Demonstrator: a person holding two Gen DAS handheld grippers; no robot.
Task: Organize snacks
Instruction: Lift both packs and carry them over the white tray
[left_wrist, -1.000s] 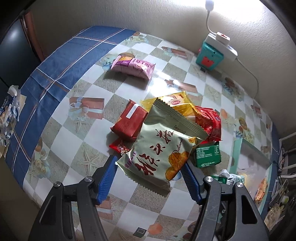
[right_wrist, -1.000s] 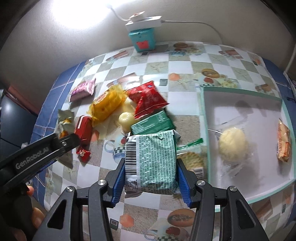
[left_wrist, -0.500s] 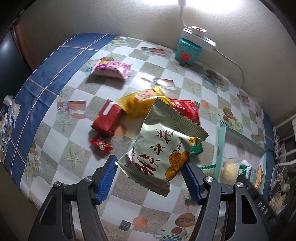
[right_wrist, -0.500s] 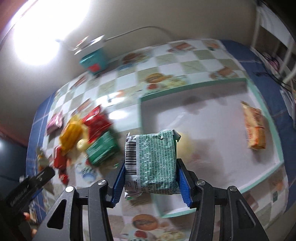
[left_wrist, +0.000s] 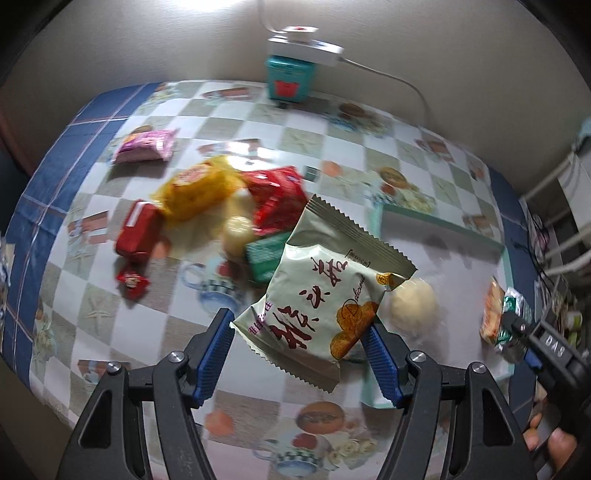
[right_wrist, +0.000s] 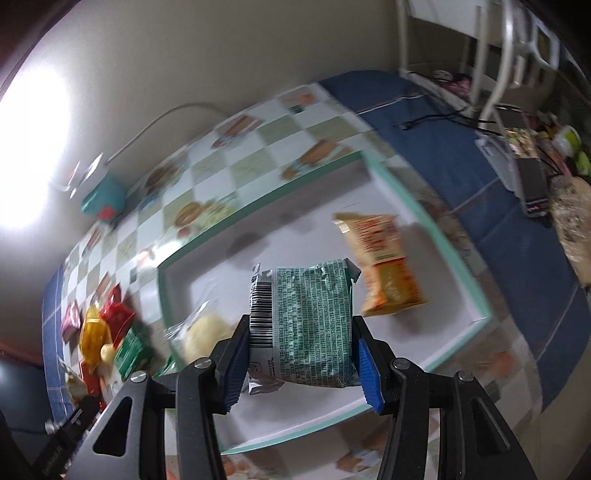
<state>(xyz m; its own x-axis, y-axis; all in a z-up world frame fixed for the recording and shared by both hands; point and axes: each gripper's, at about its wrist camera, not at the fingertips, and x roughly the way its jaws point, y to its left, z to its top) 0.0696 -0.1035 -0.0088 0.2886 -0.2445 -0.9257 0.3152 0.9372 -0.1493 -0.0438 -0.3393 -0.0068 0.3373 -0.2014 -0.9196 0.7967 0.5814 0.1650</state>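
While aloft, left tool (left_wrist: 299, 338) pinching beige packet (left_wrist: 325, 291), right tool (right_wrist: 301, 349) clamping green packet (right_wrist: 308, 325)

The tray (right_wrist: 373, 192) has bare floor across its middle and far side, with only a round bun (right_wrist: 207, 332) at its 8 o'clock corner and an orange packet (right_wrist: 380, 266) toward 2 o'clock taking up room. On the worktop (left_wrist: 110, 332), a heap of snacks (left_wrist: 229, 206) blocks the centre, leaving open cloth at 7 o'clock. A teal box (left_wrist: 290, 75) stands against the wall at 12 o'clock.
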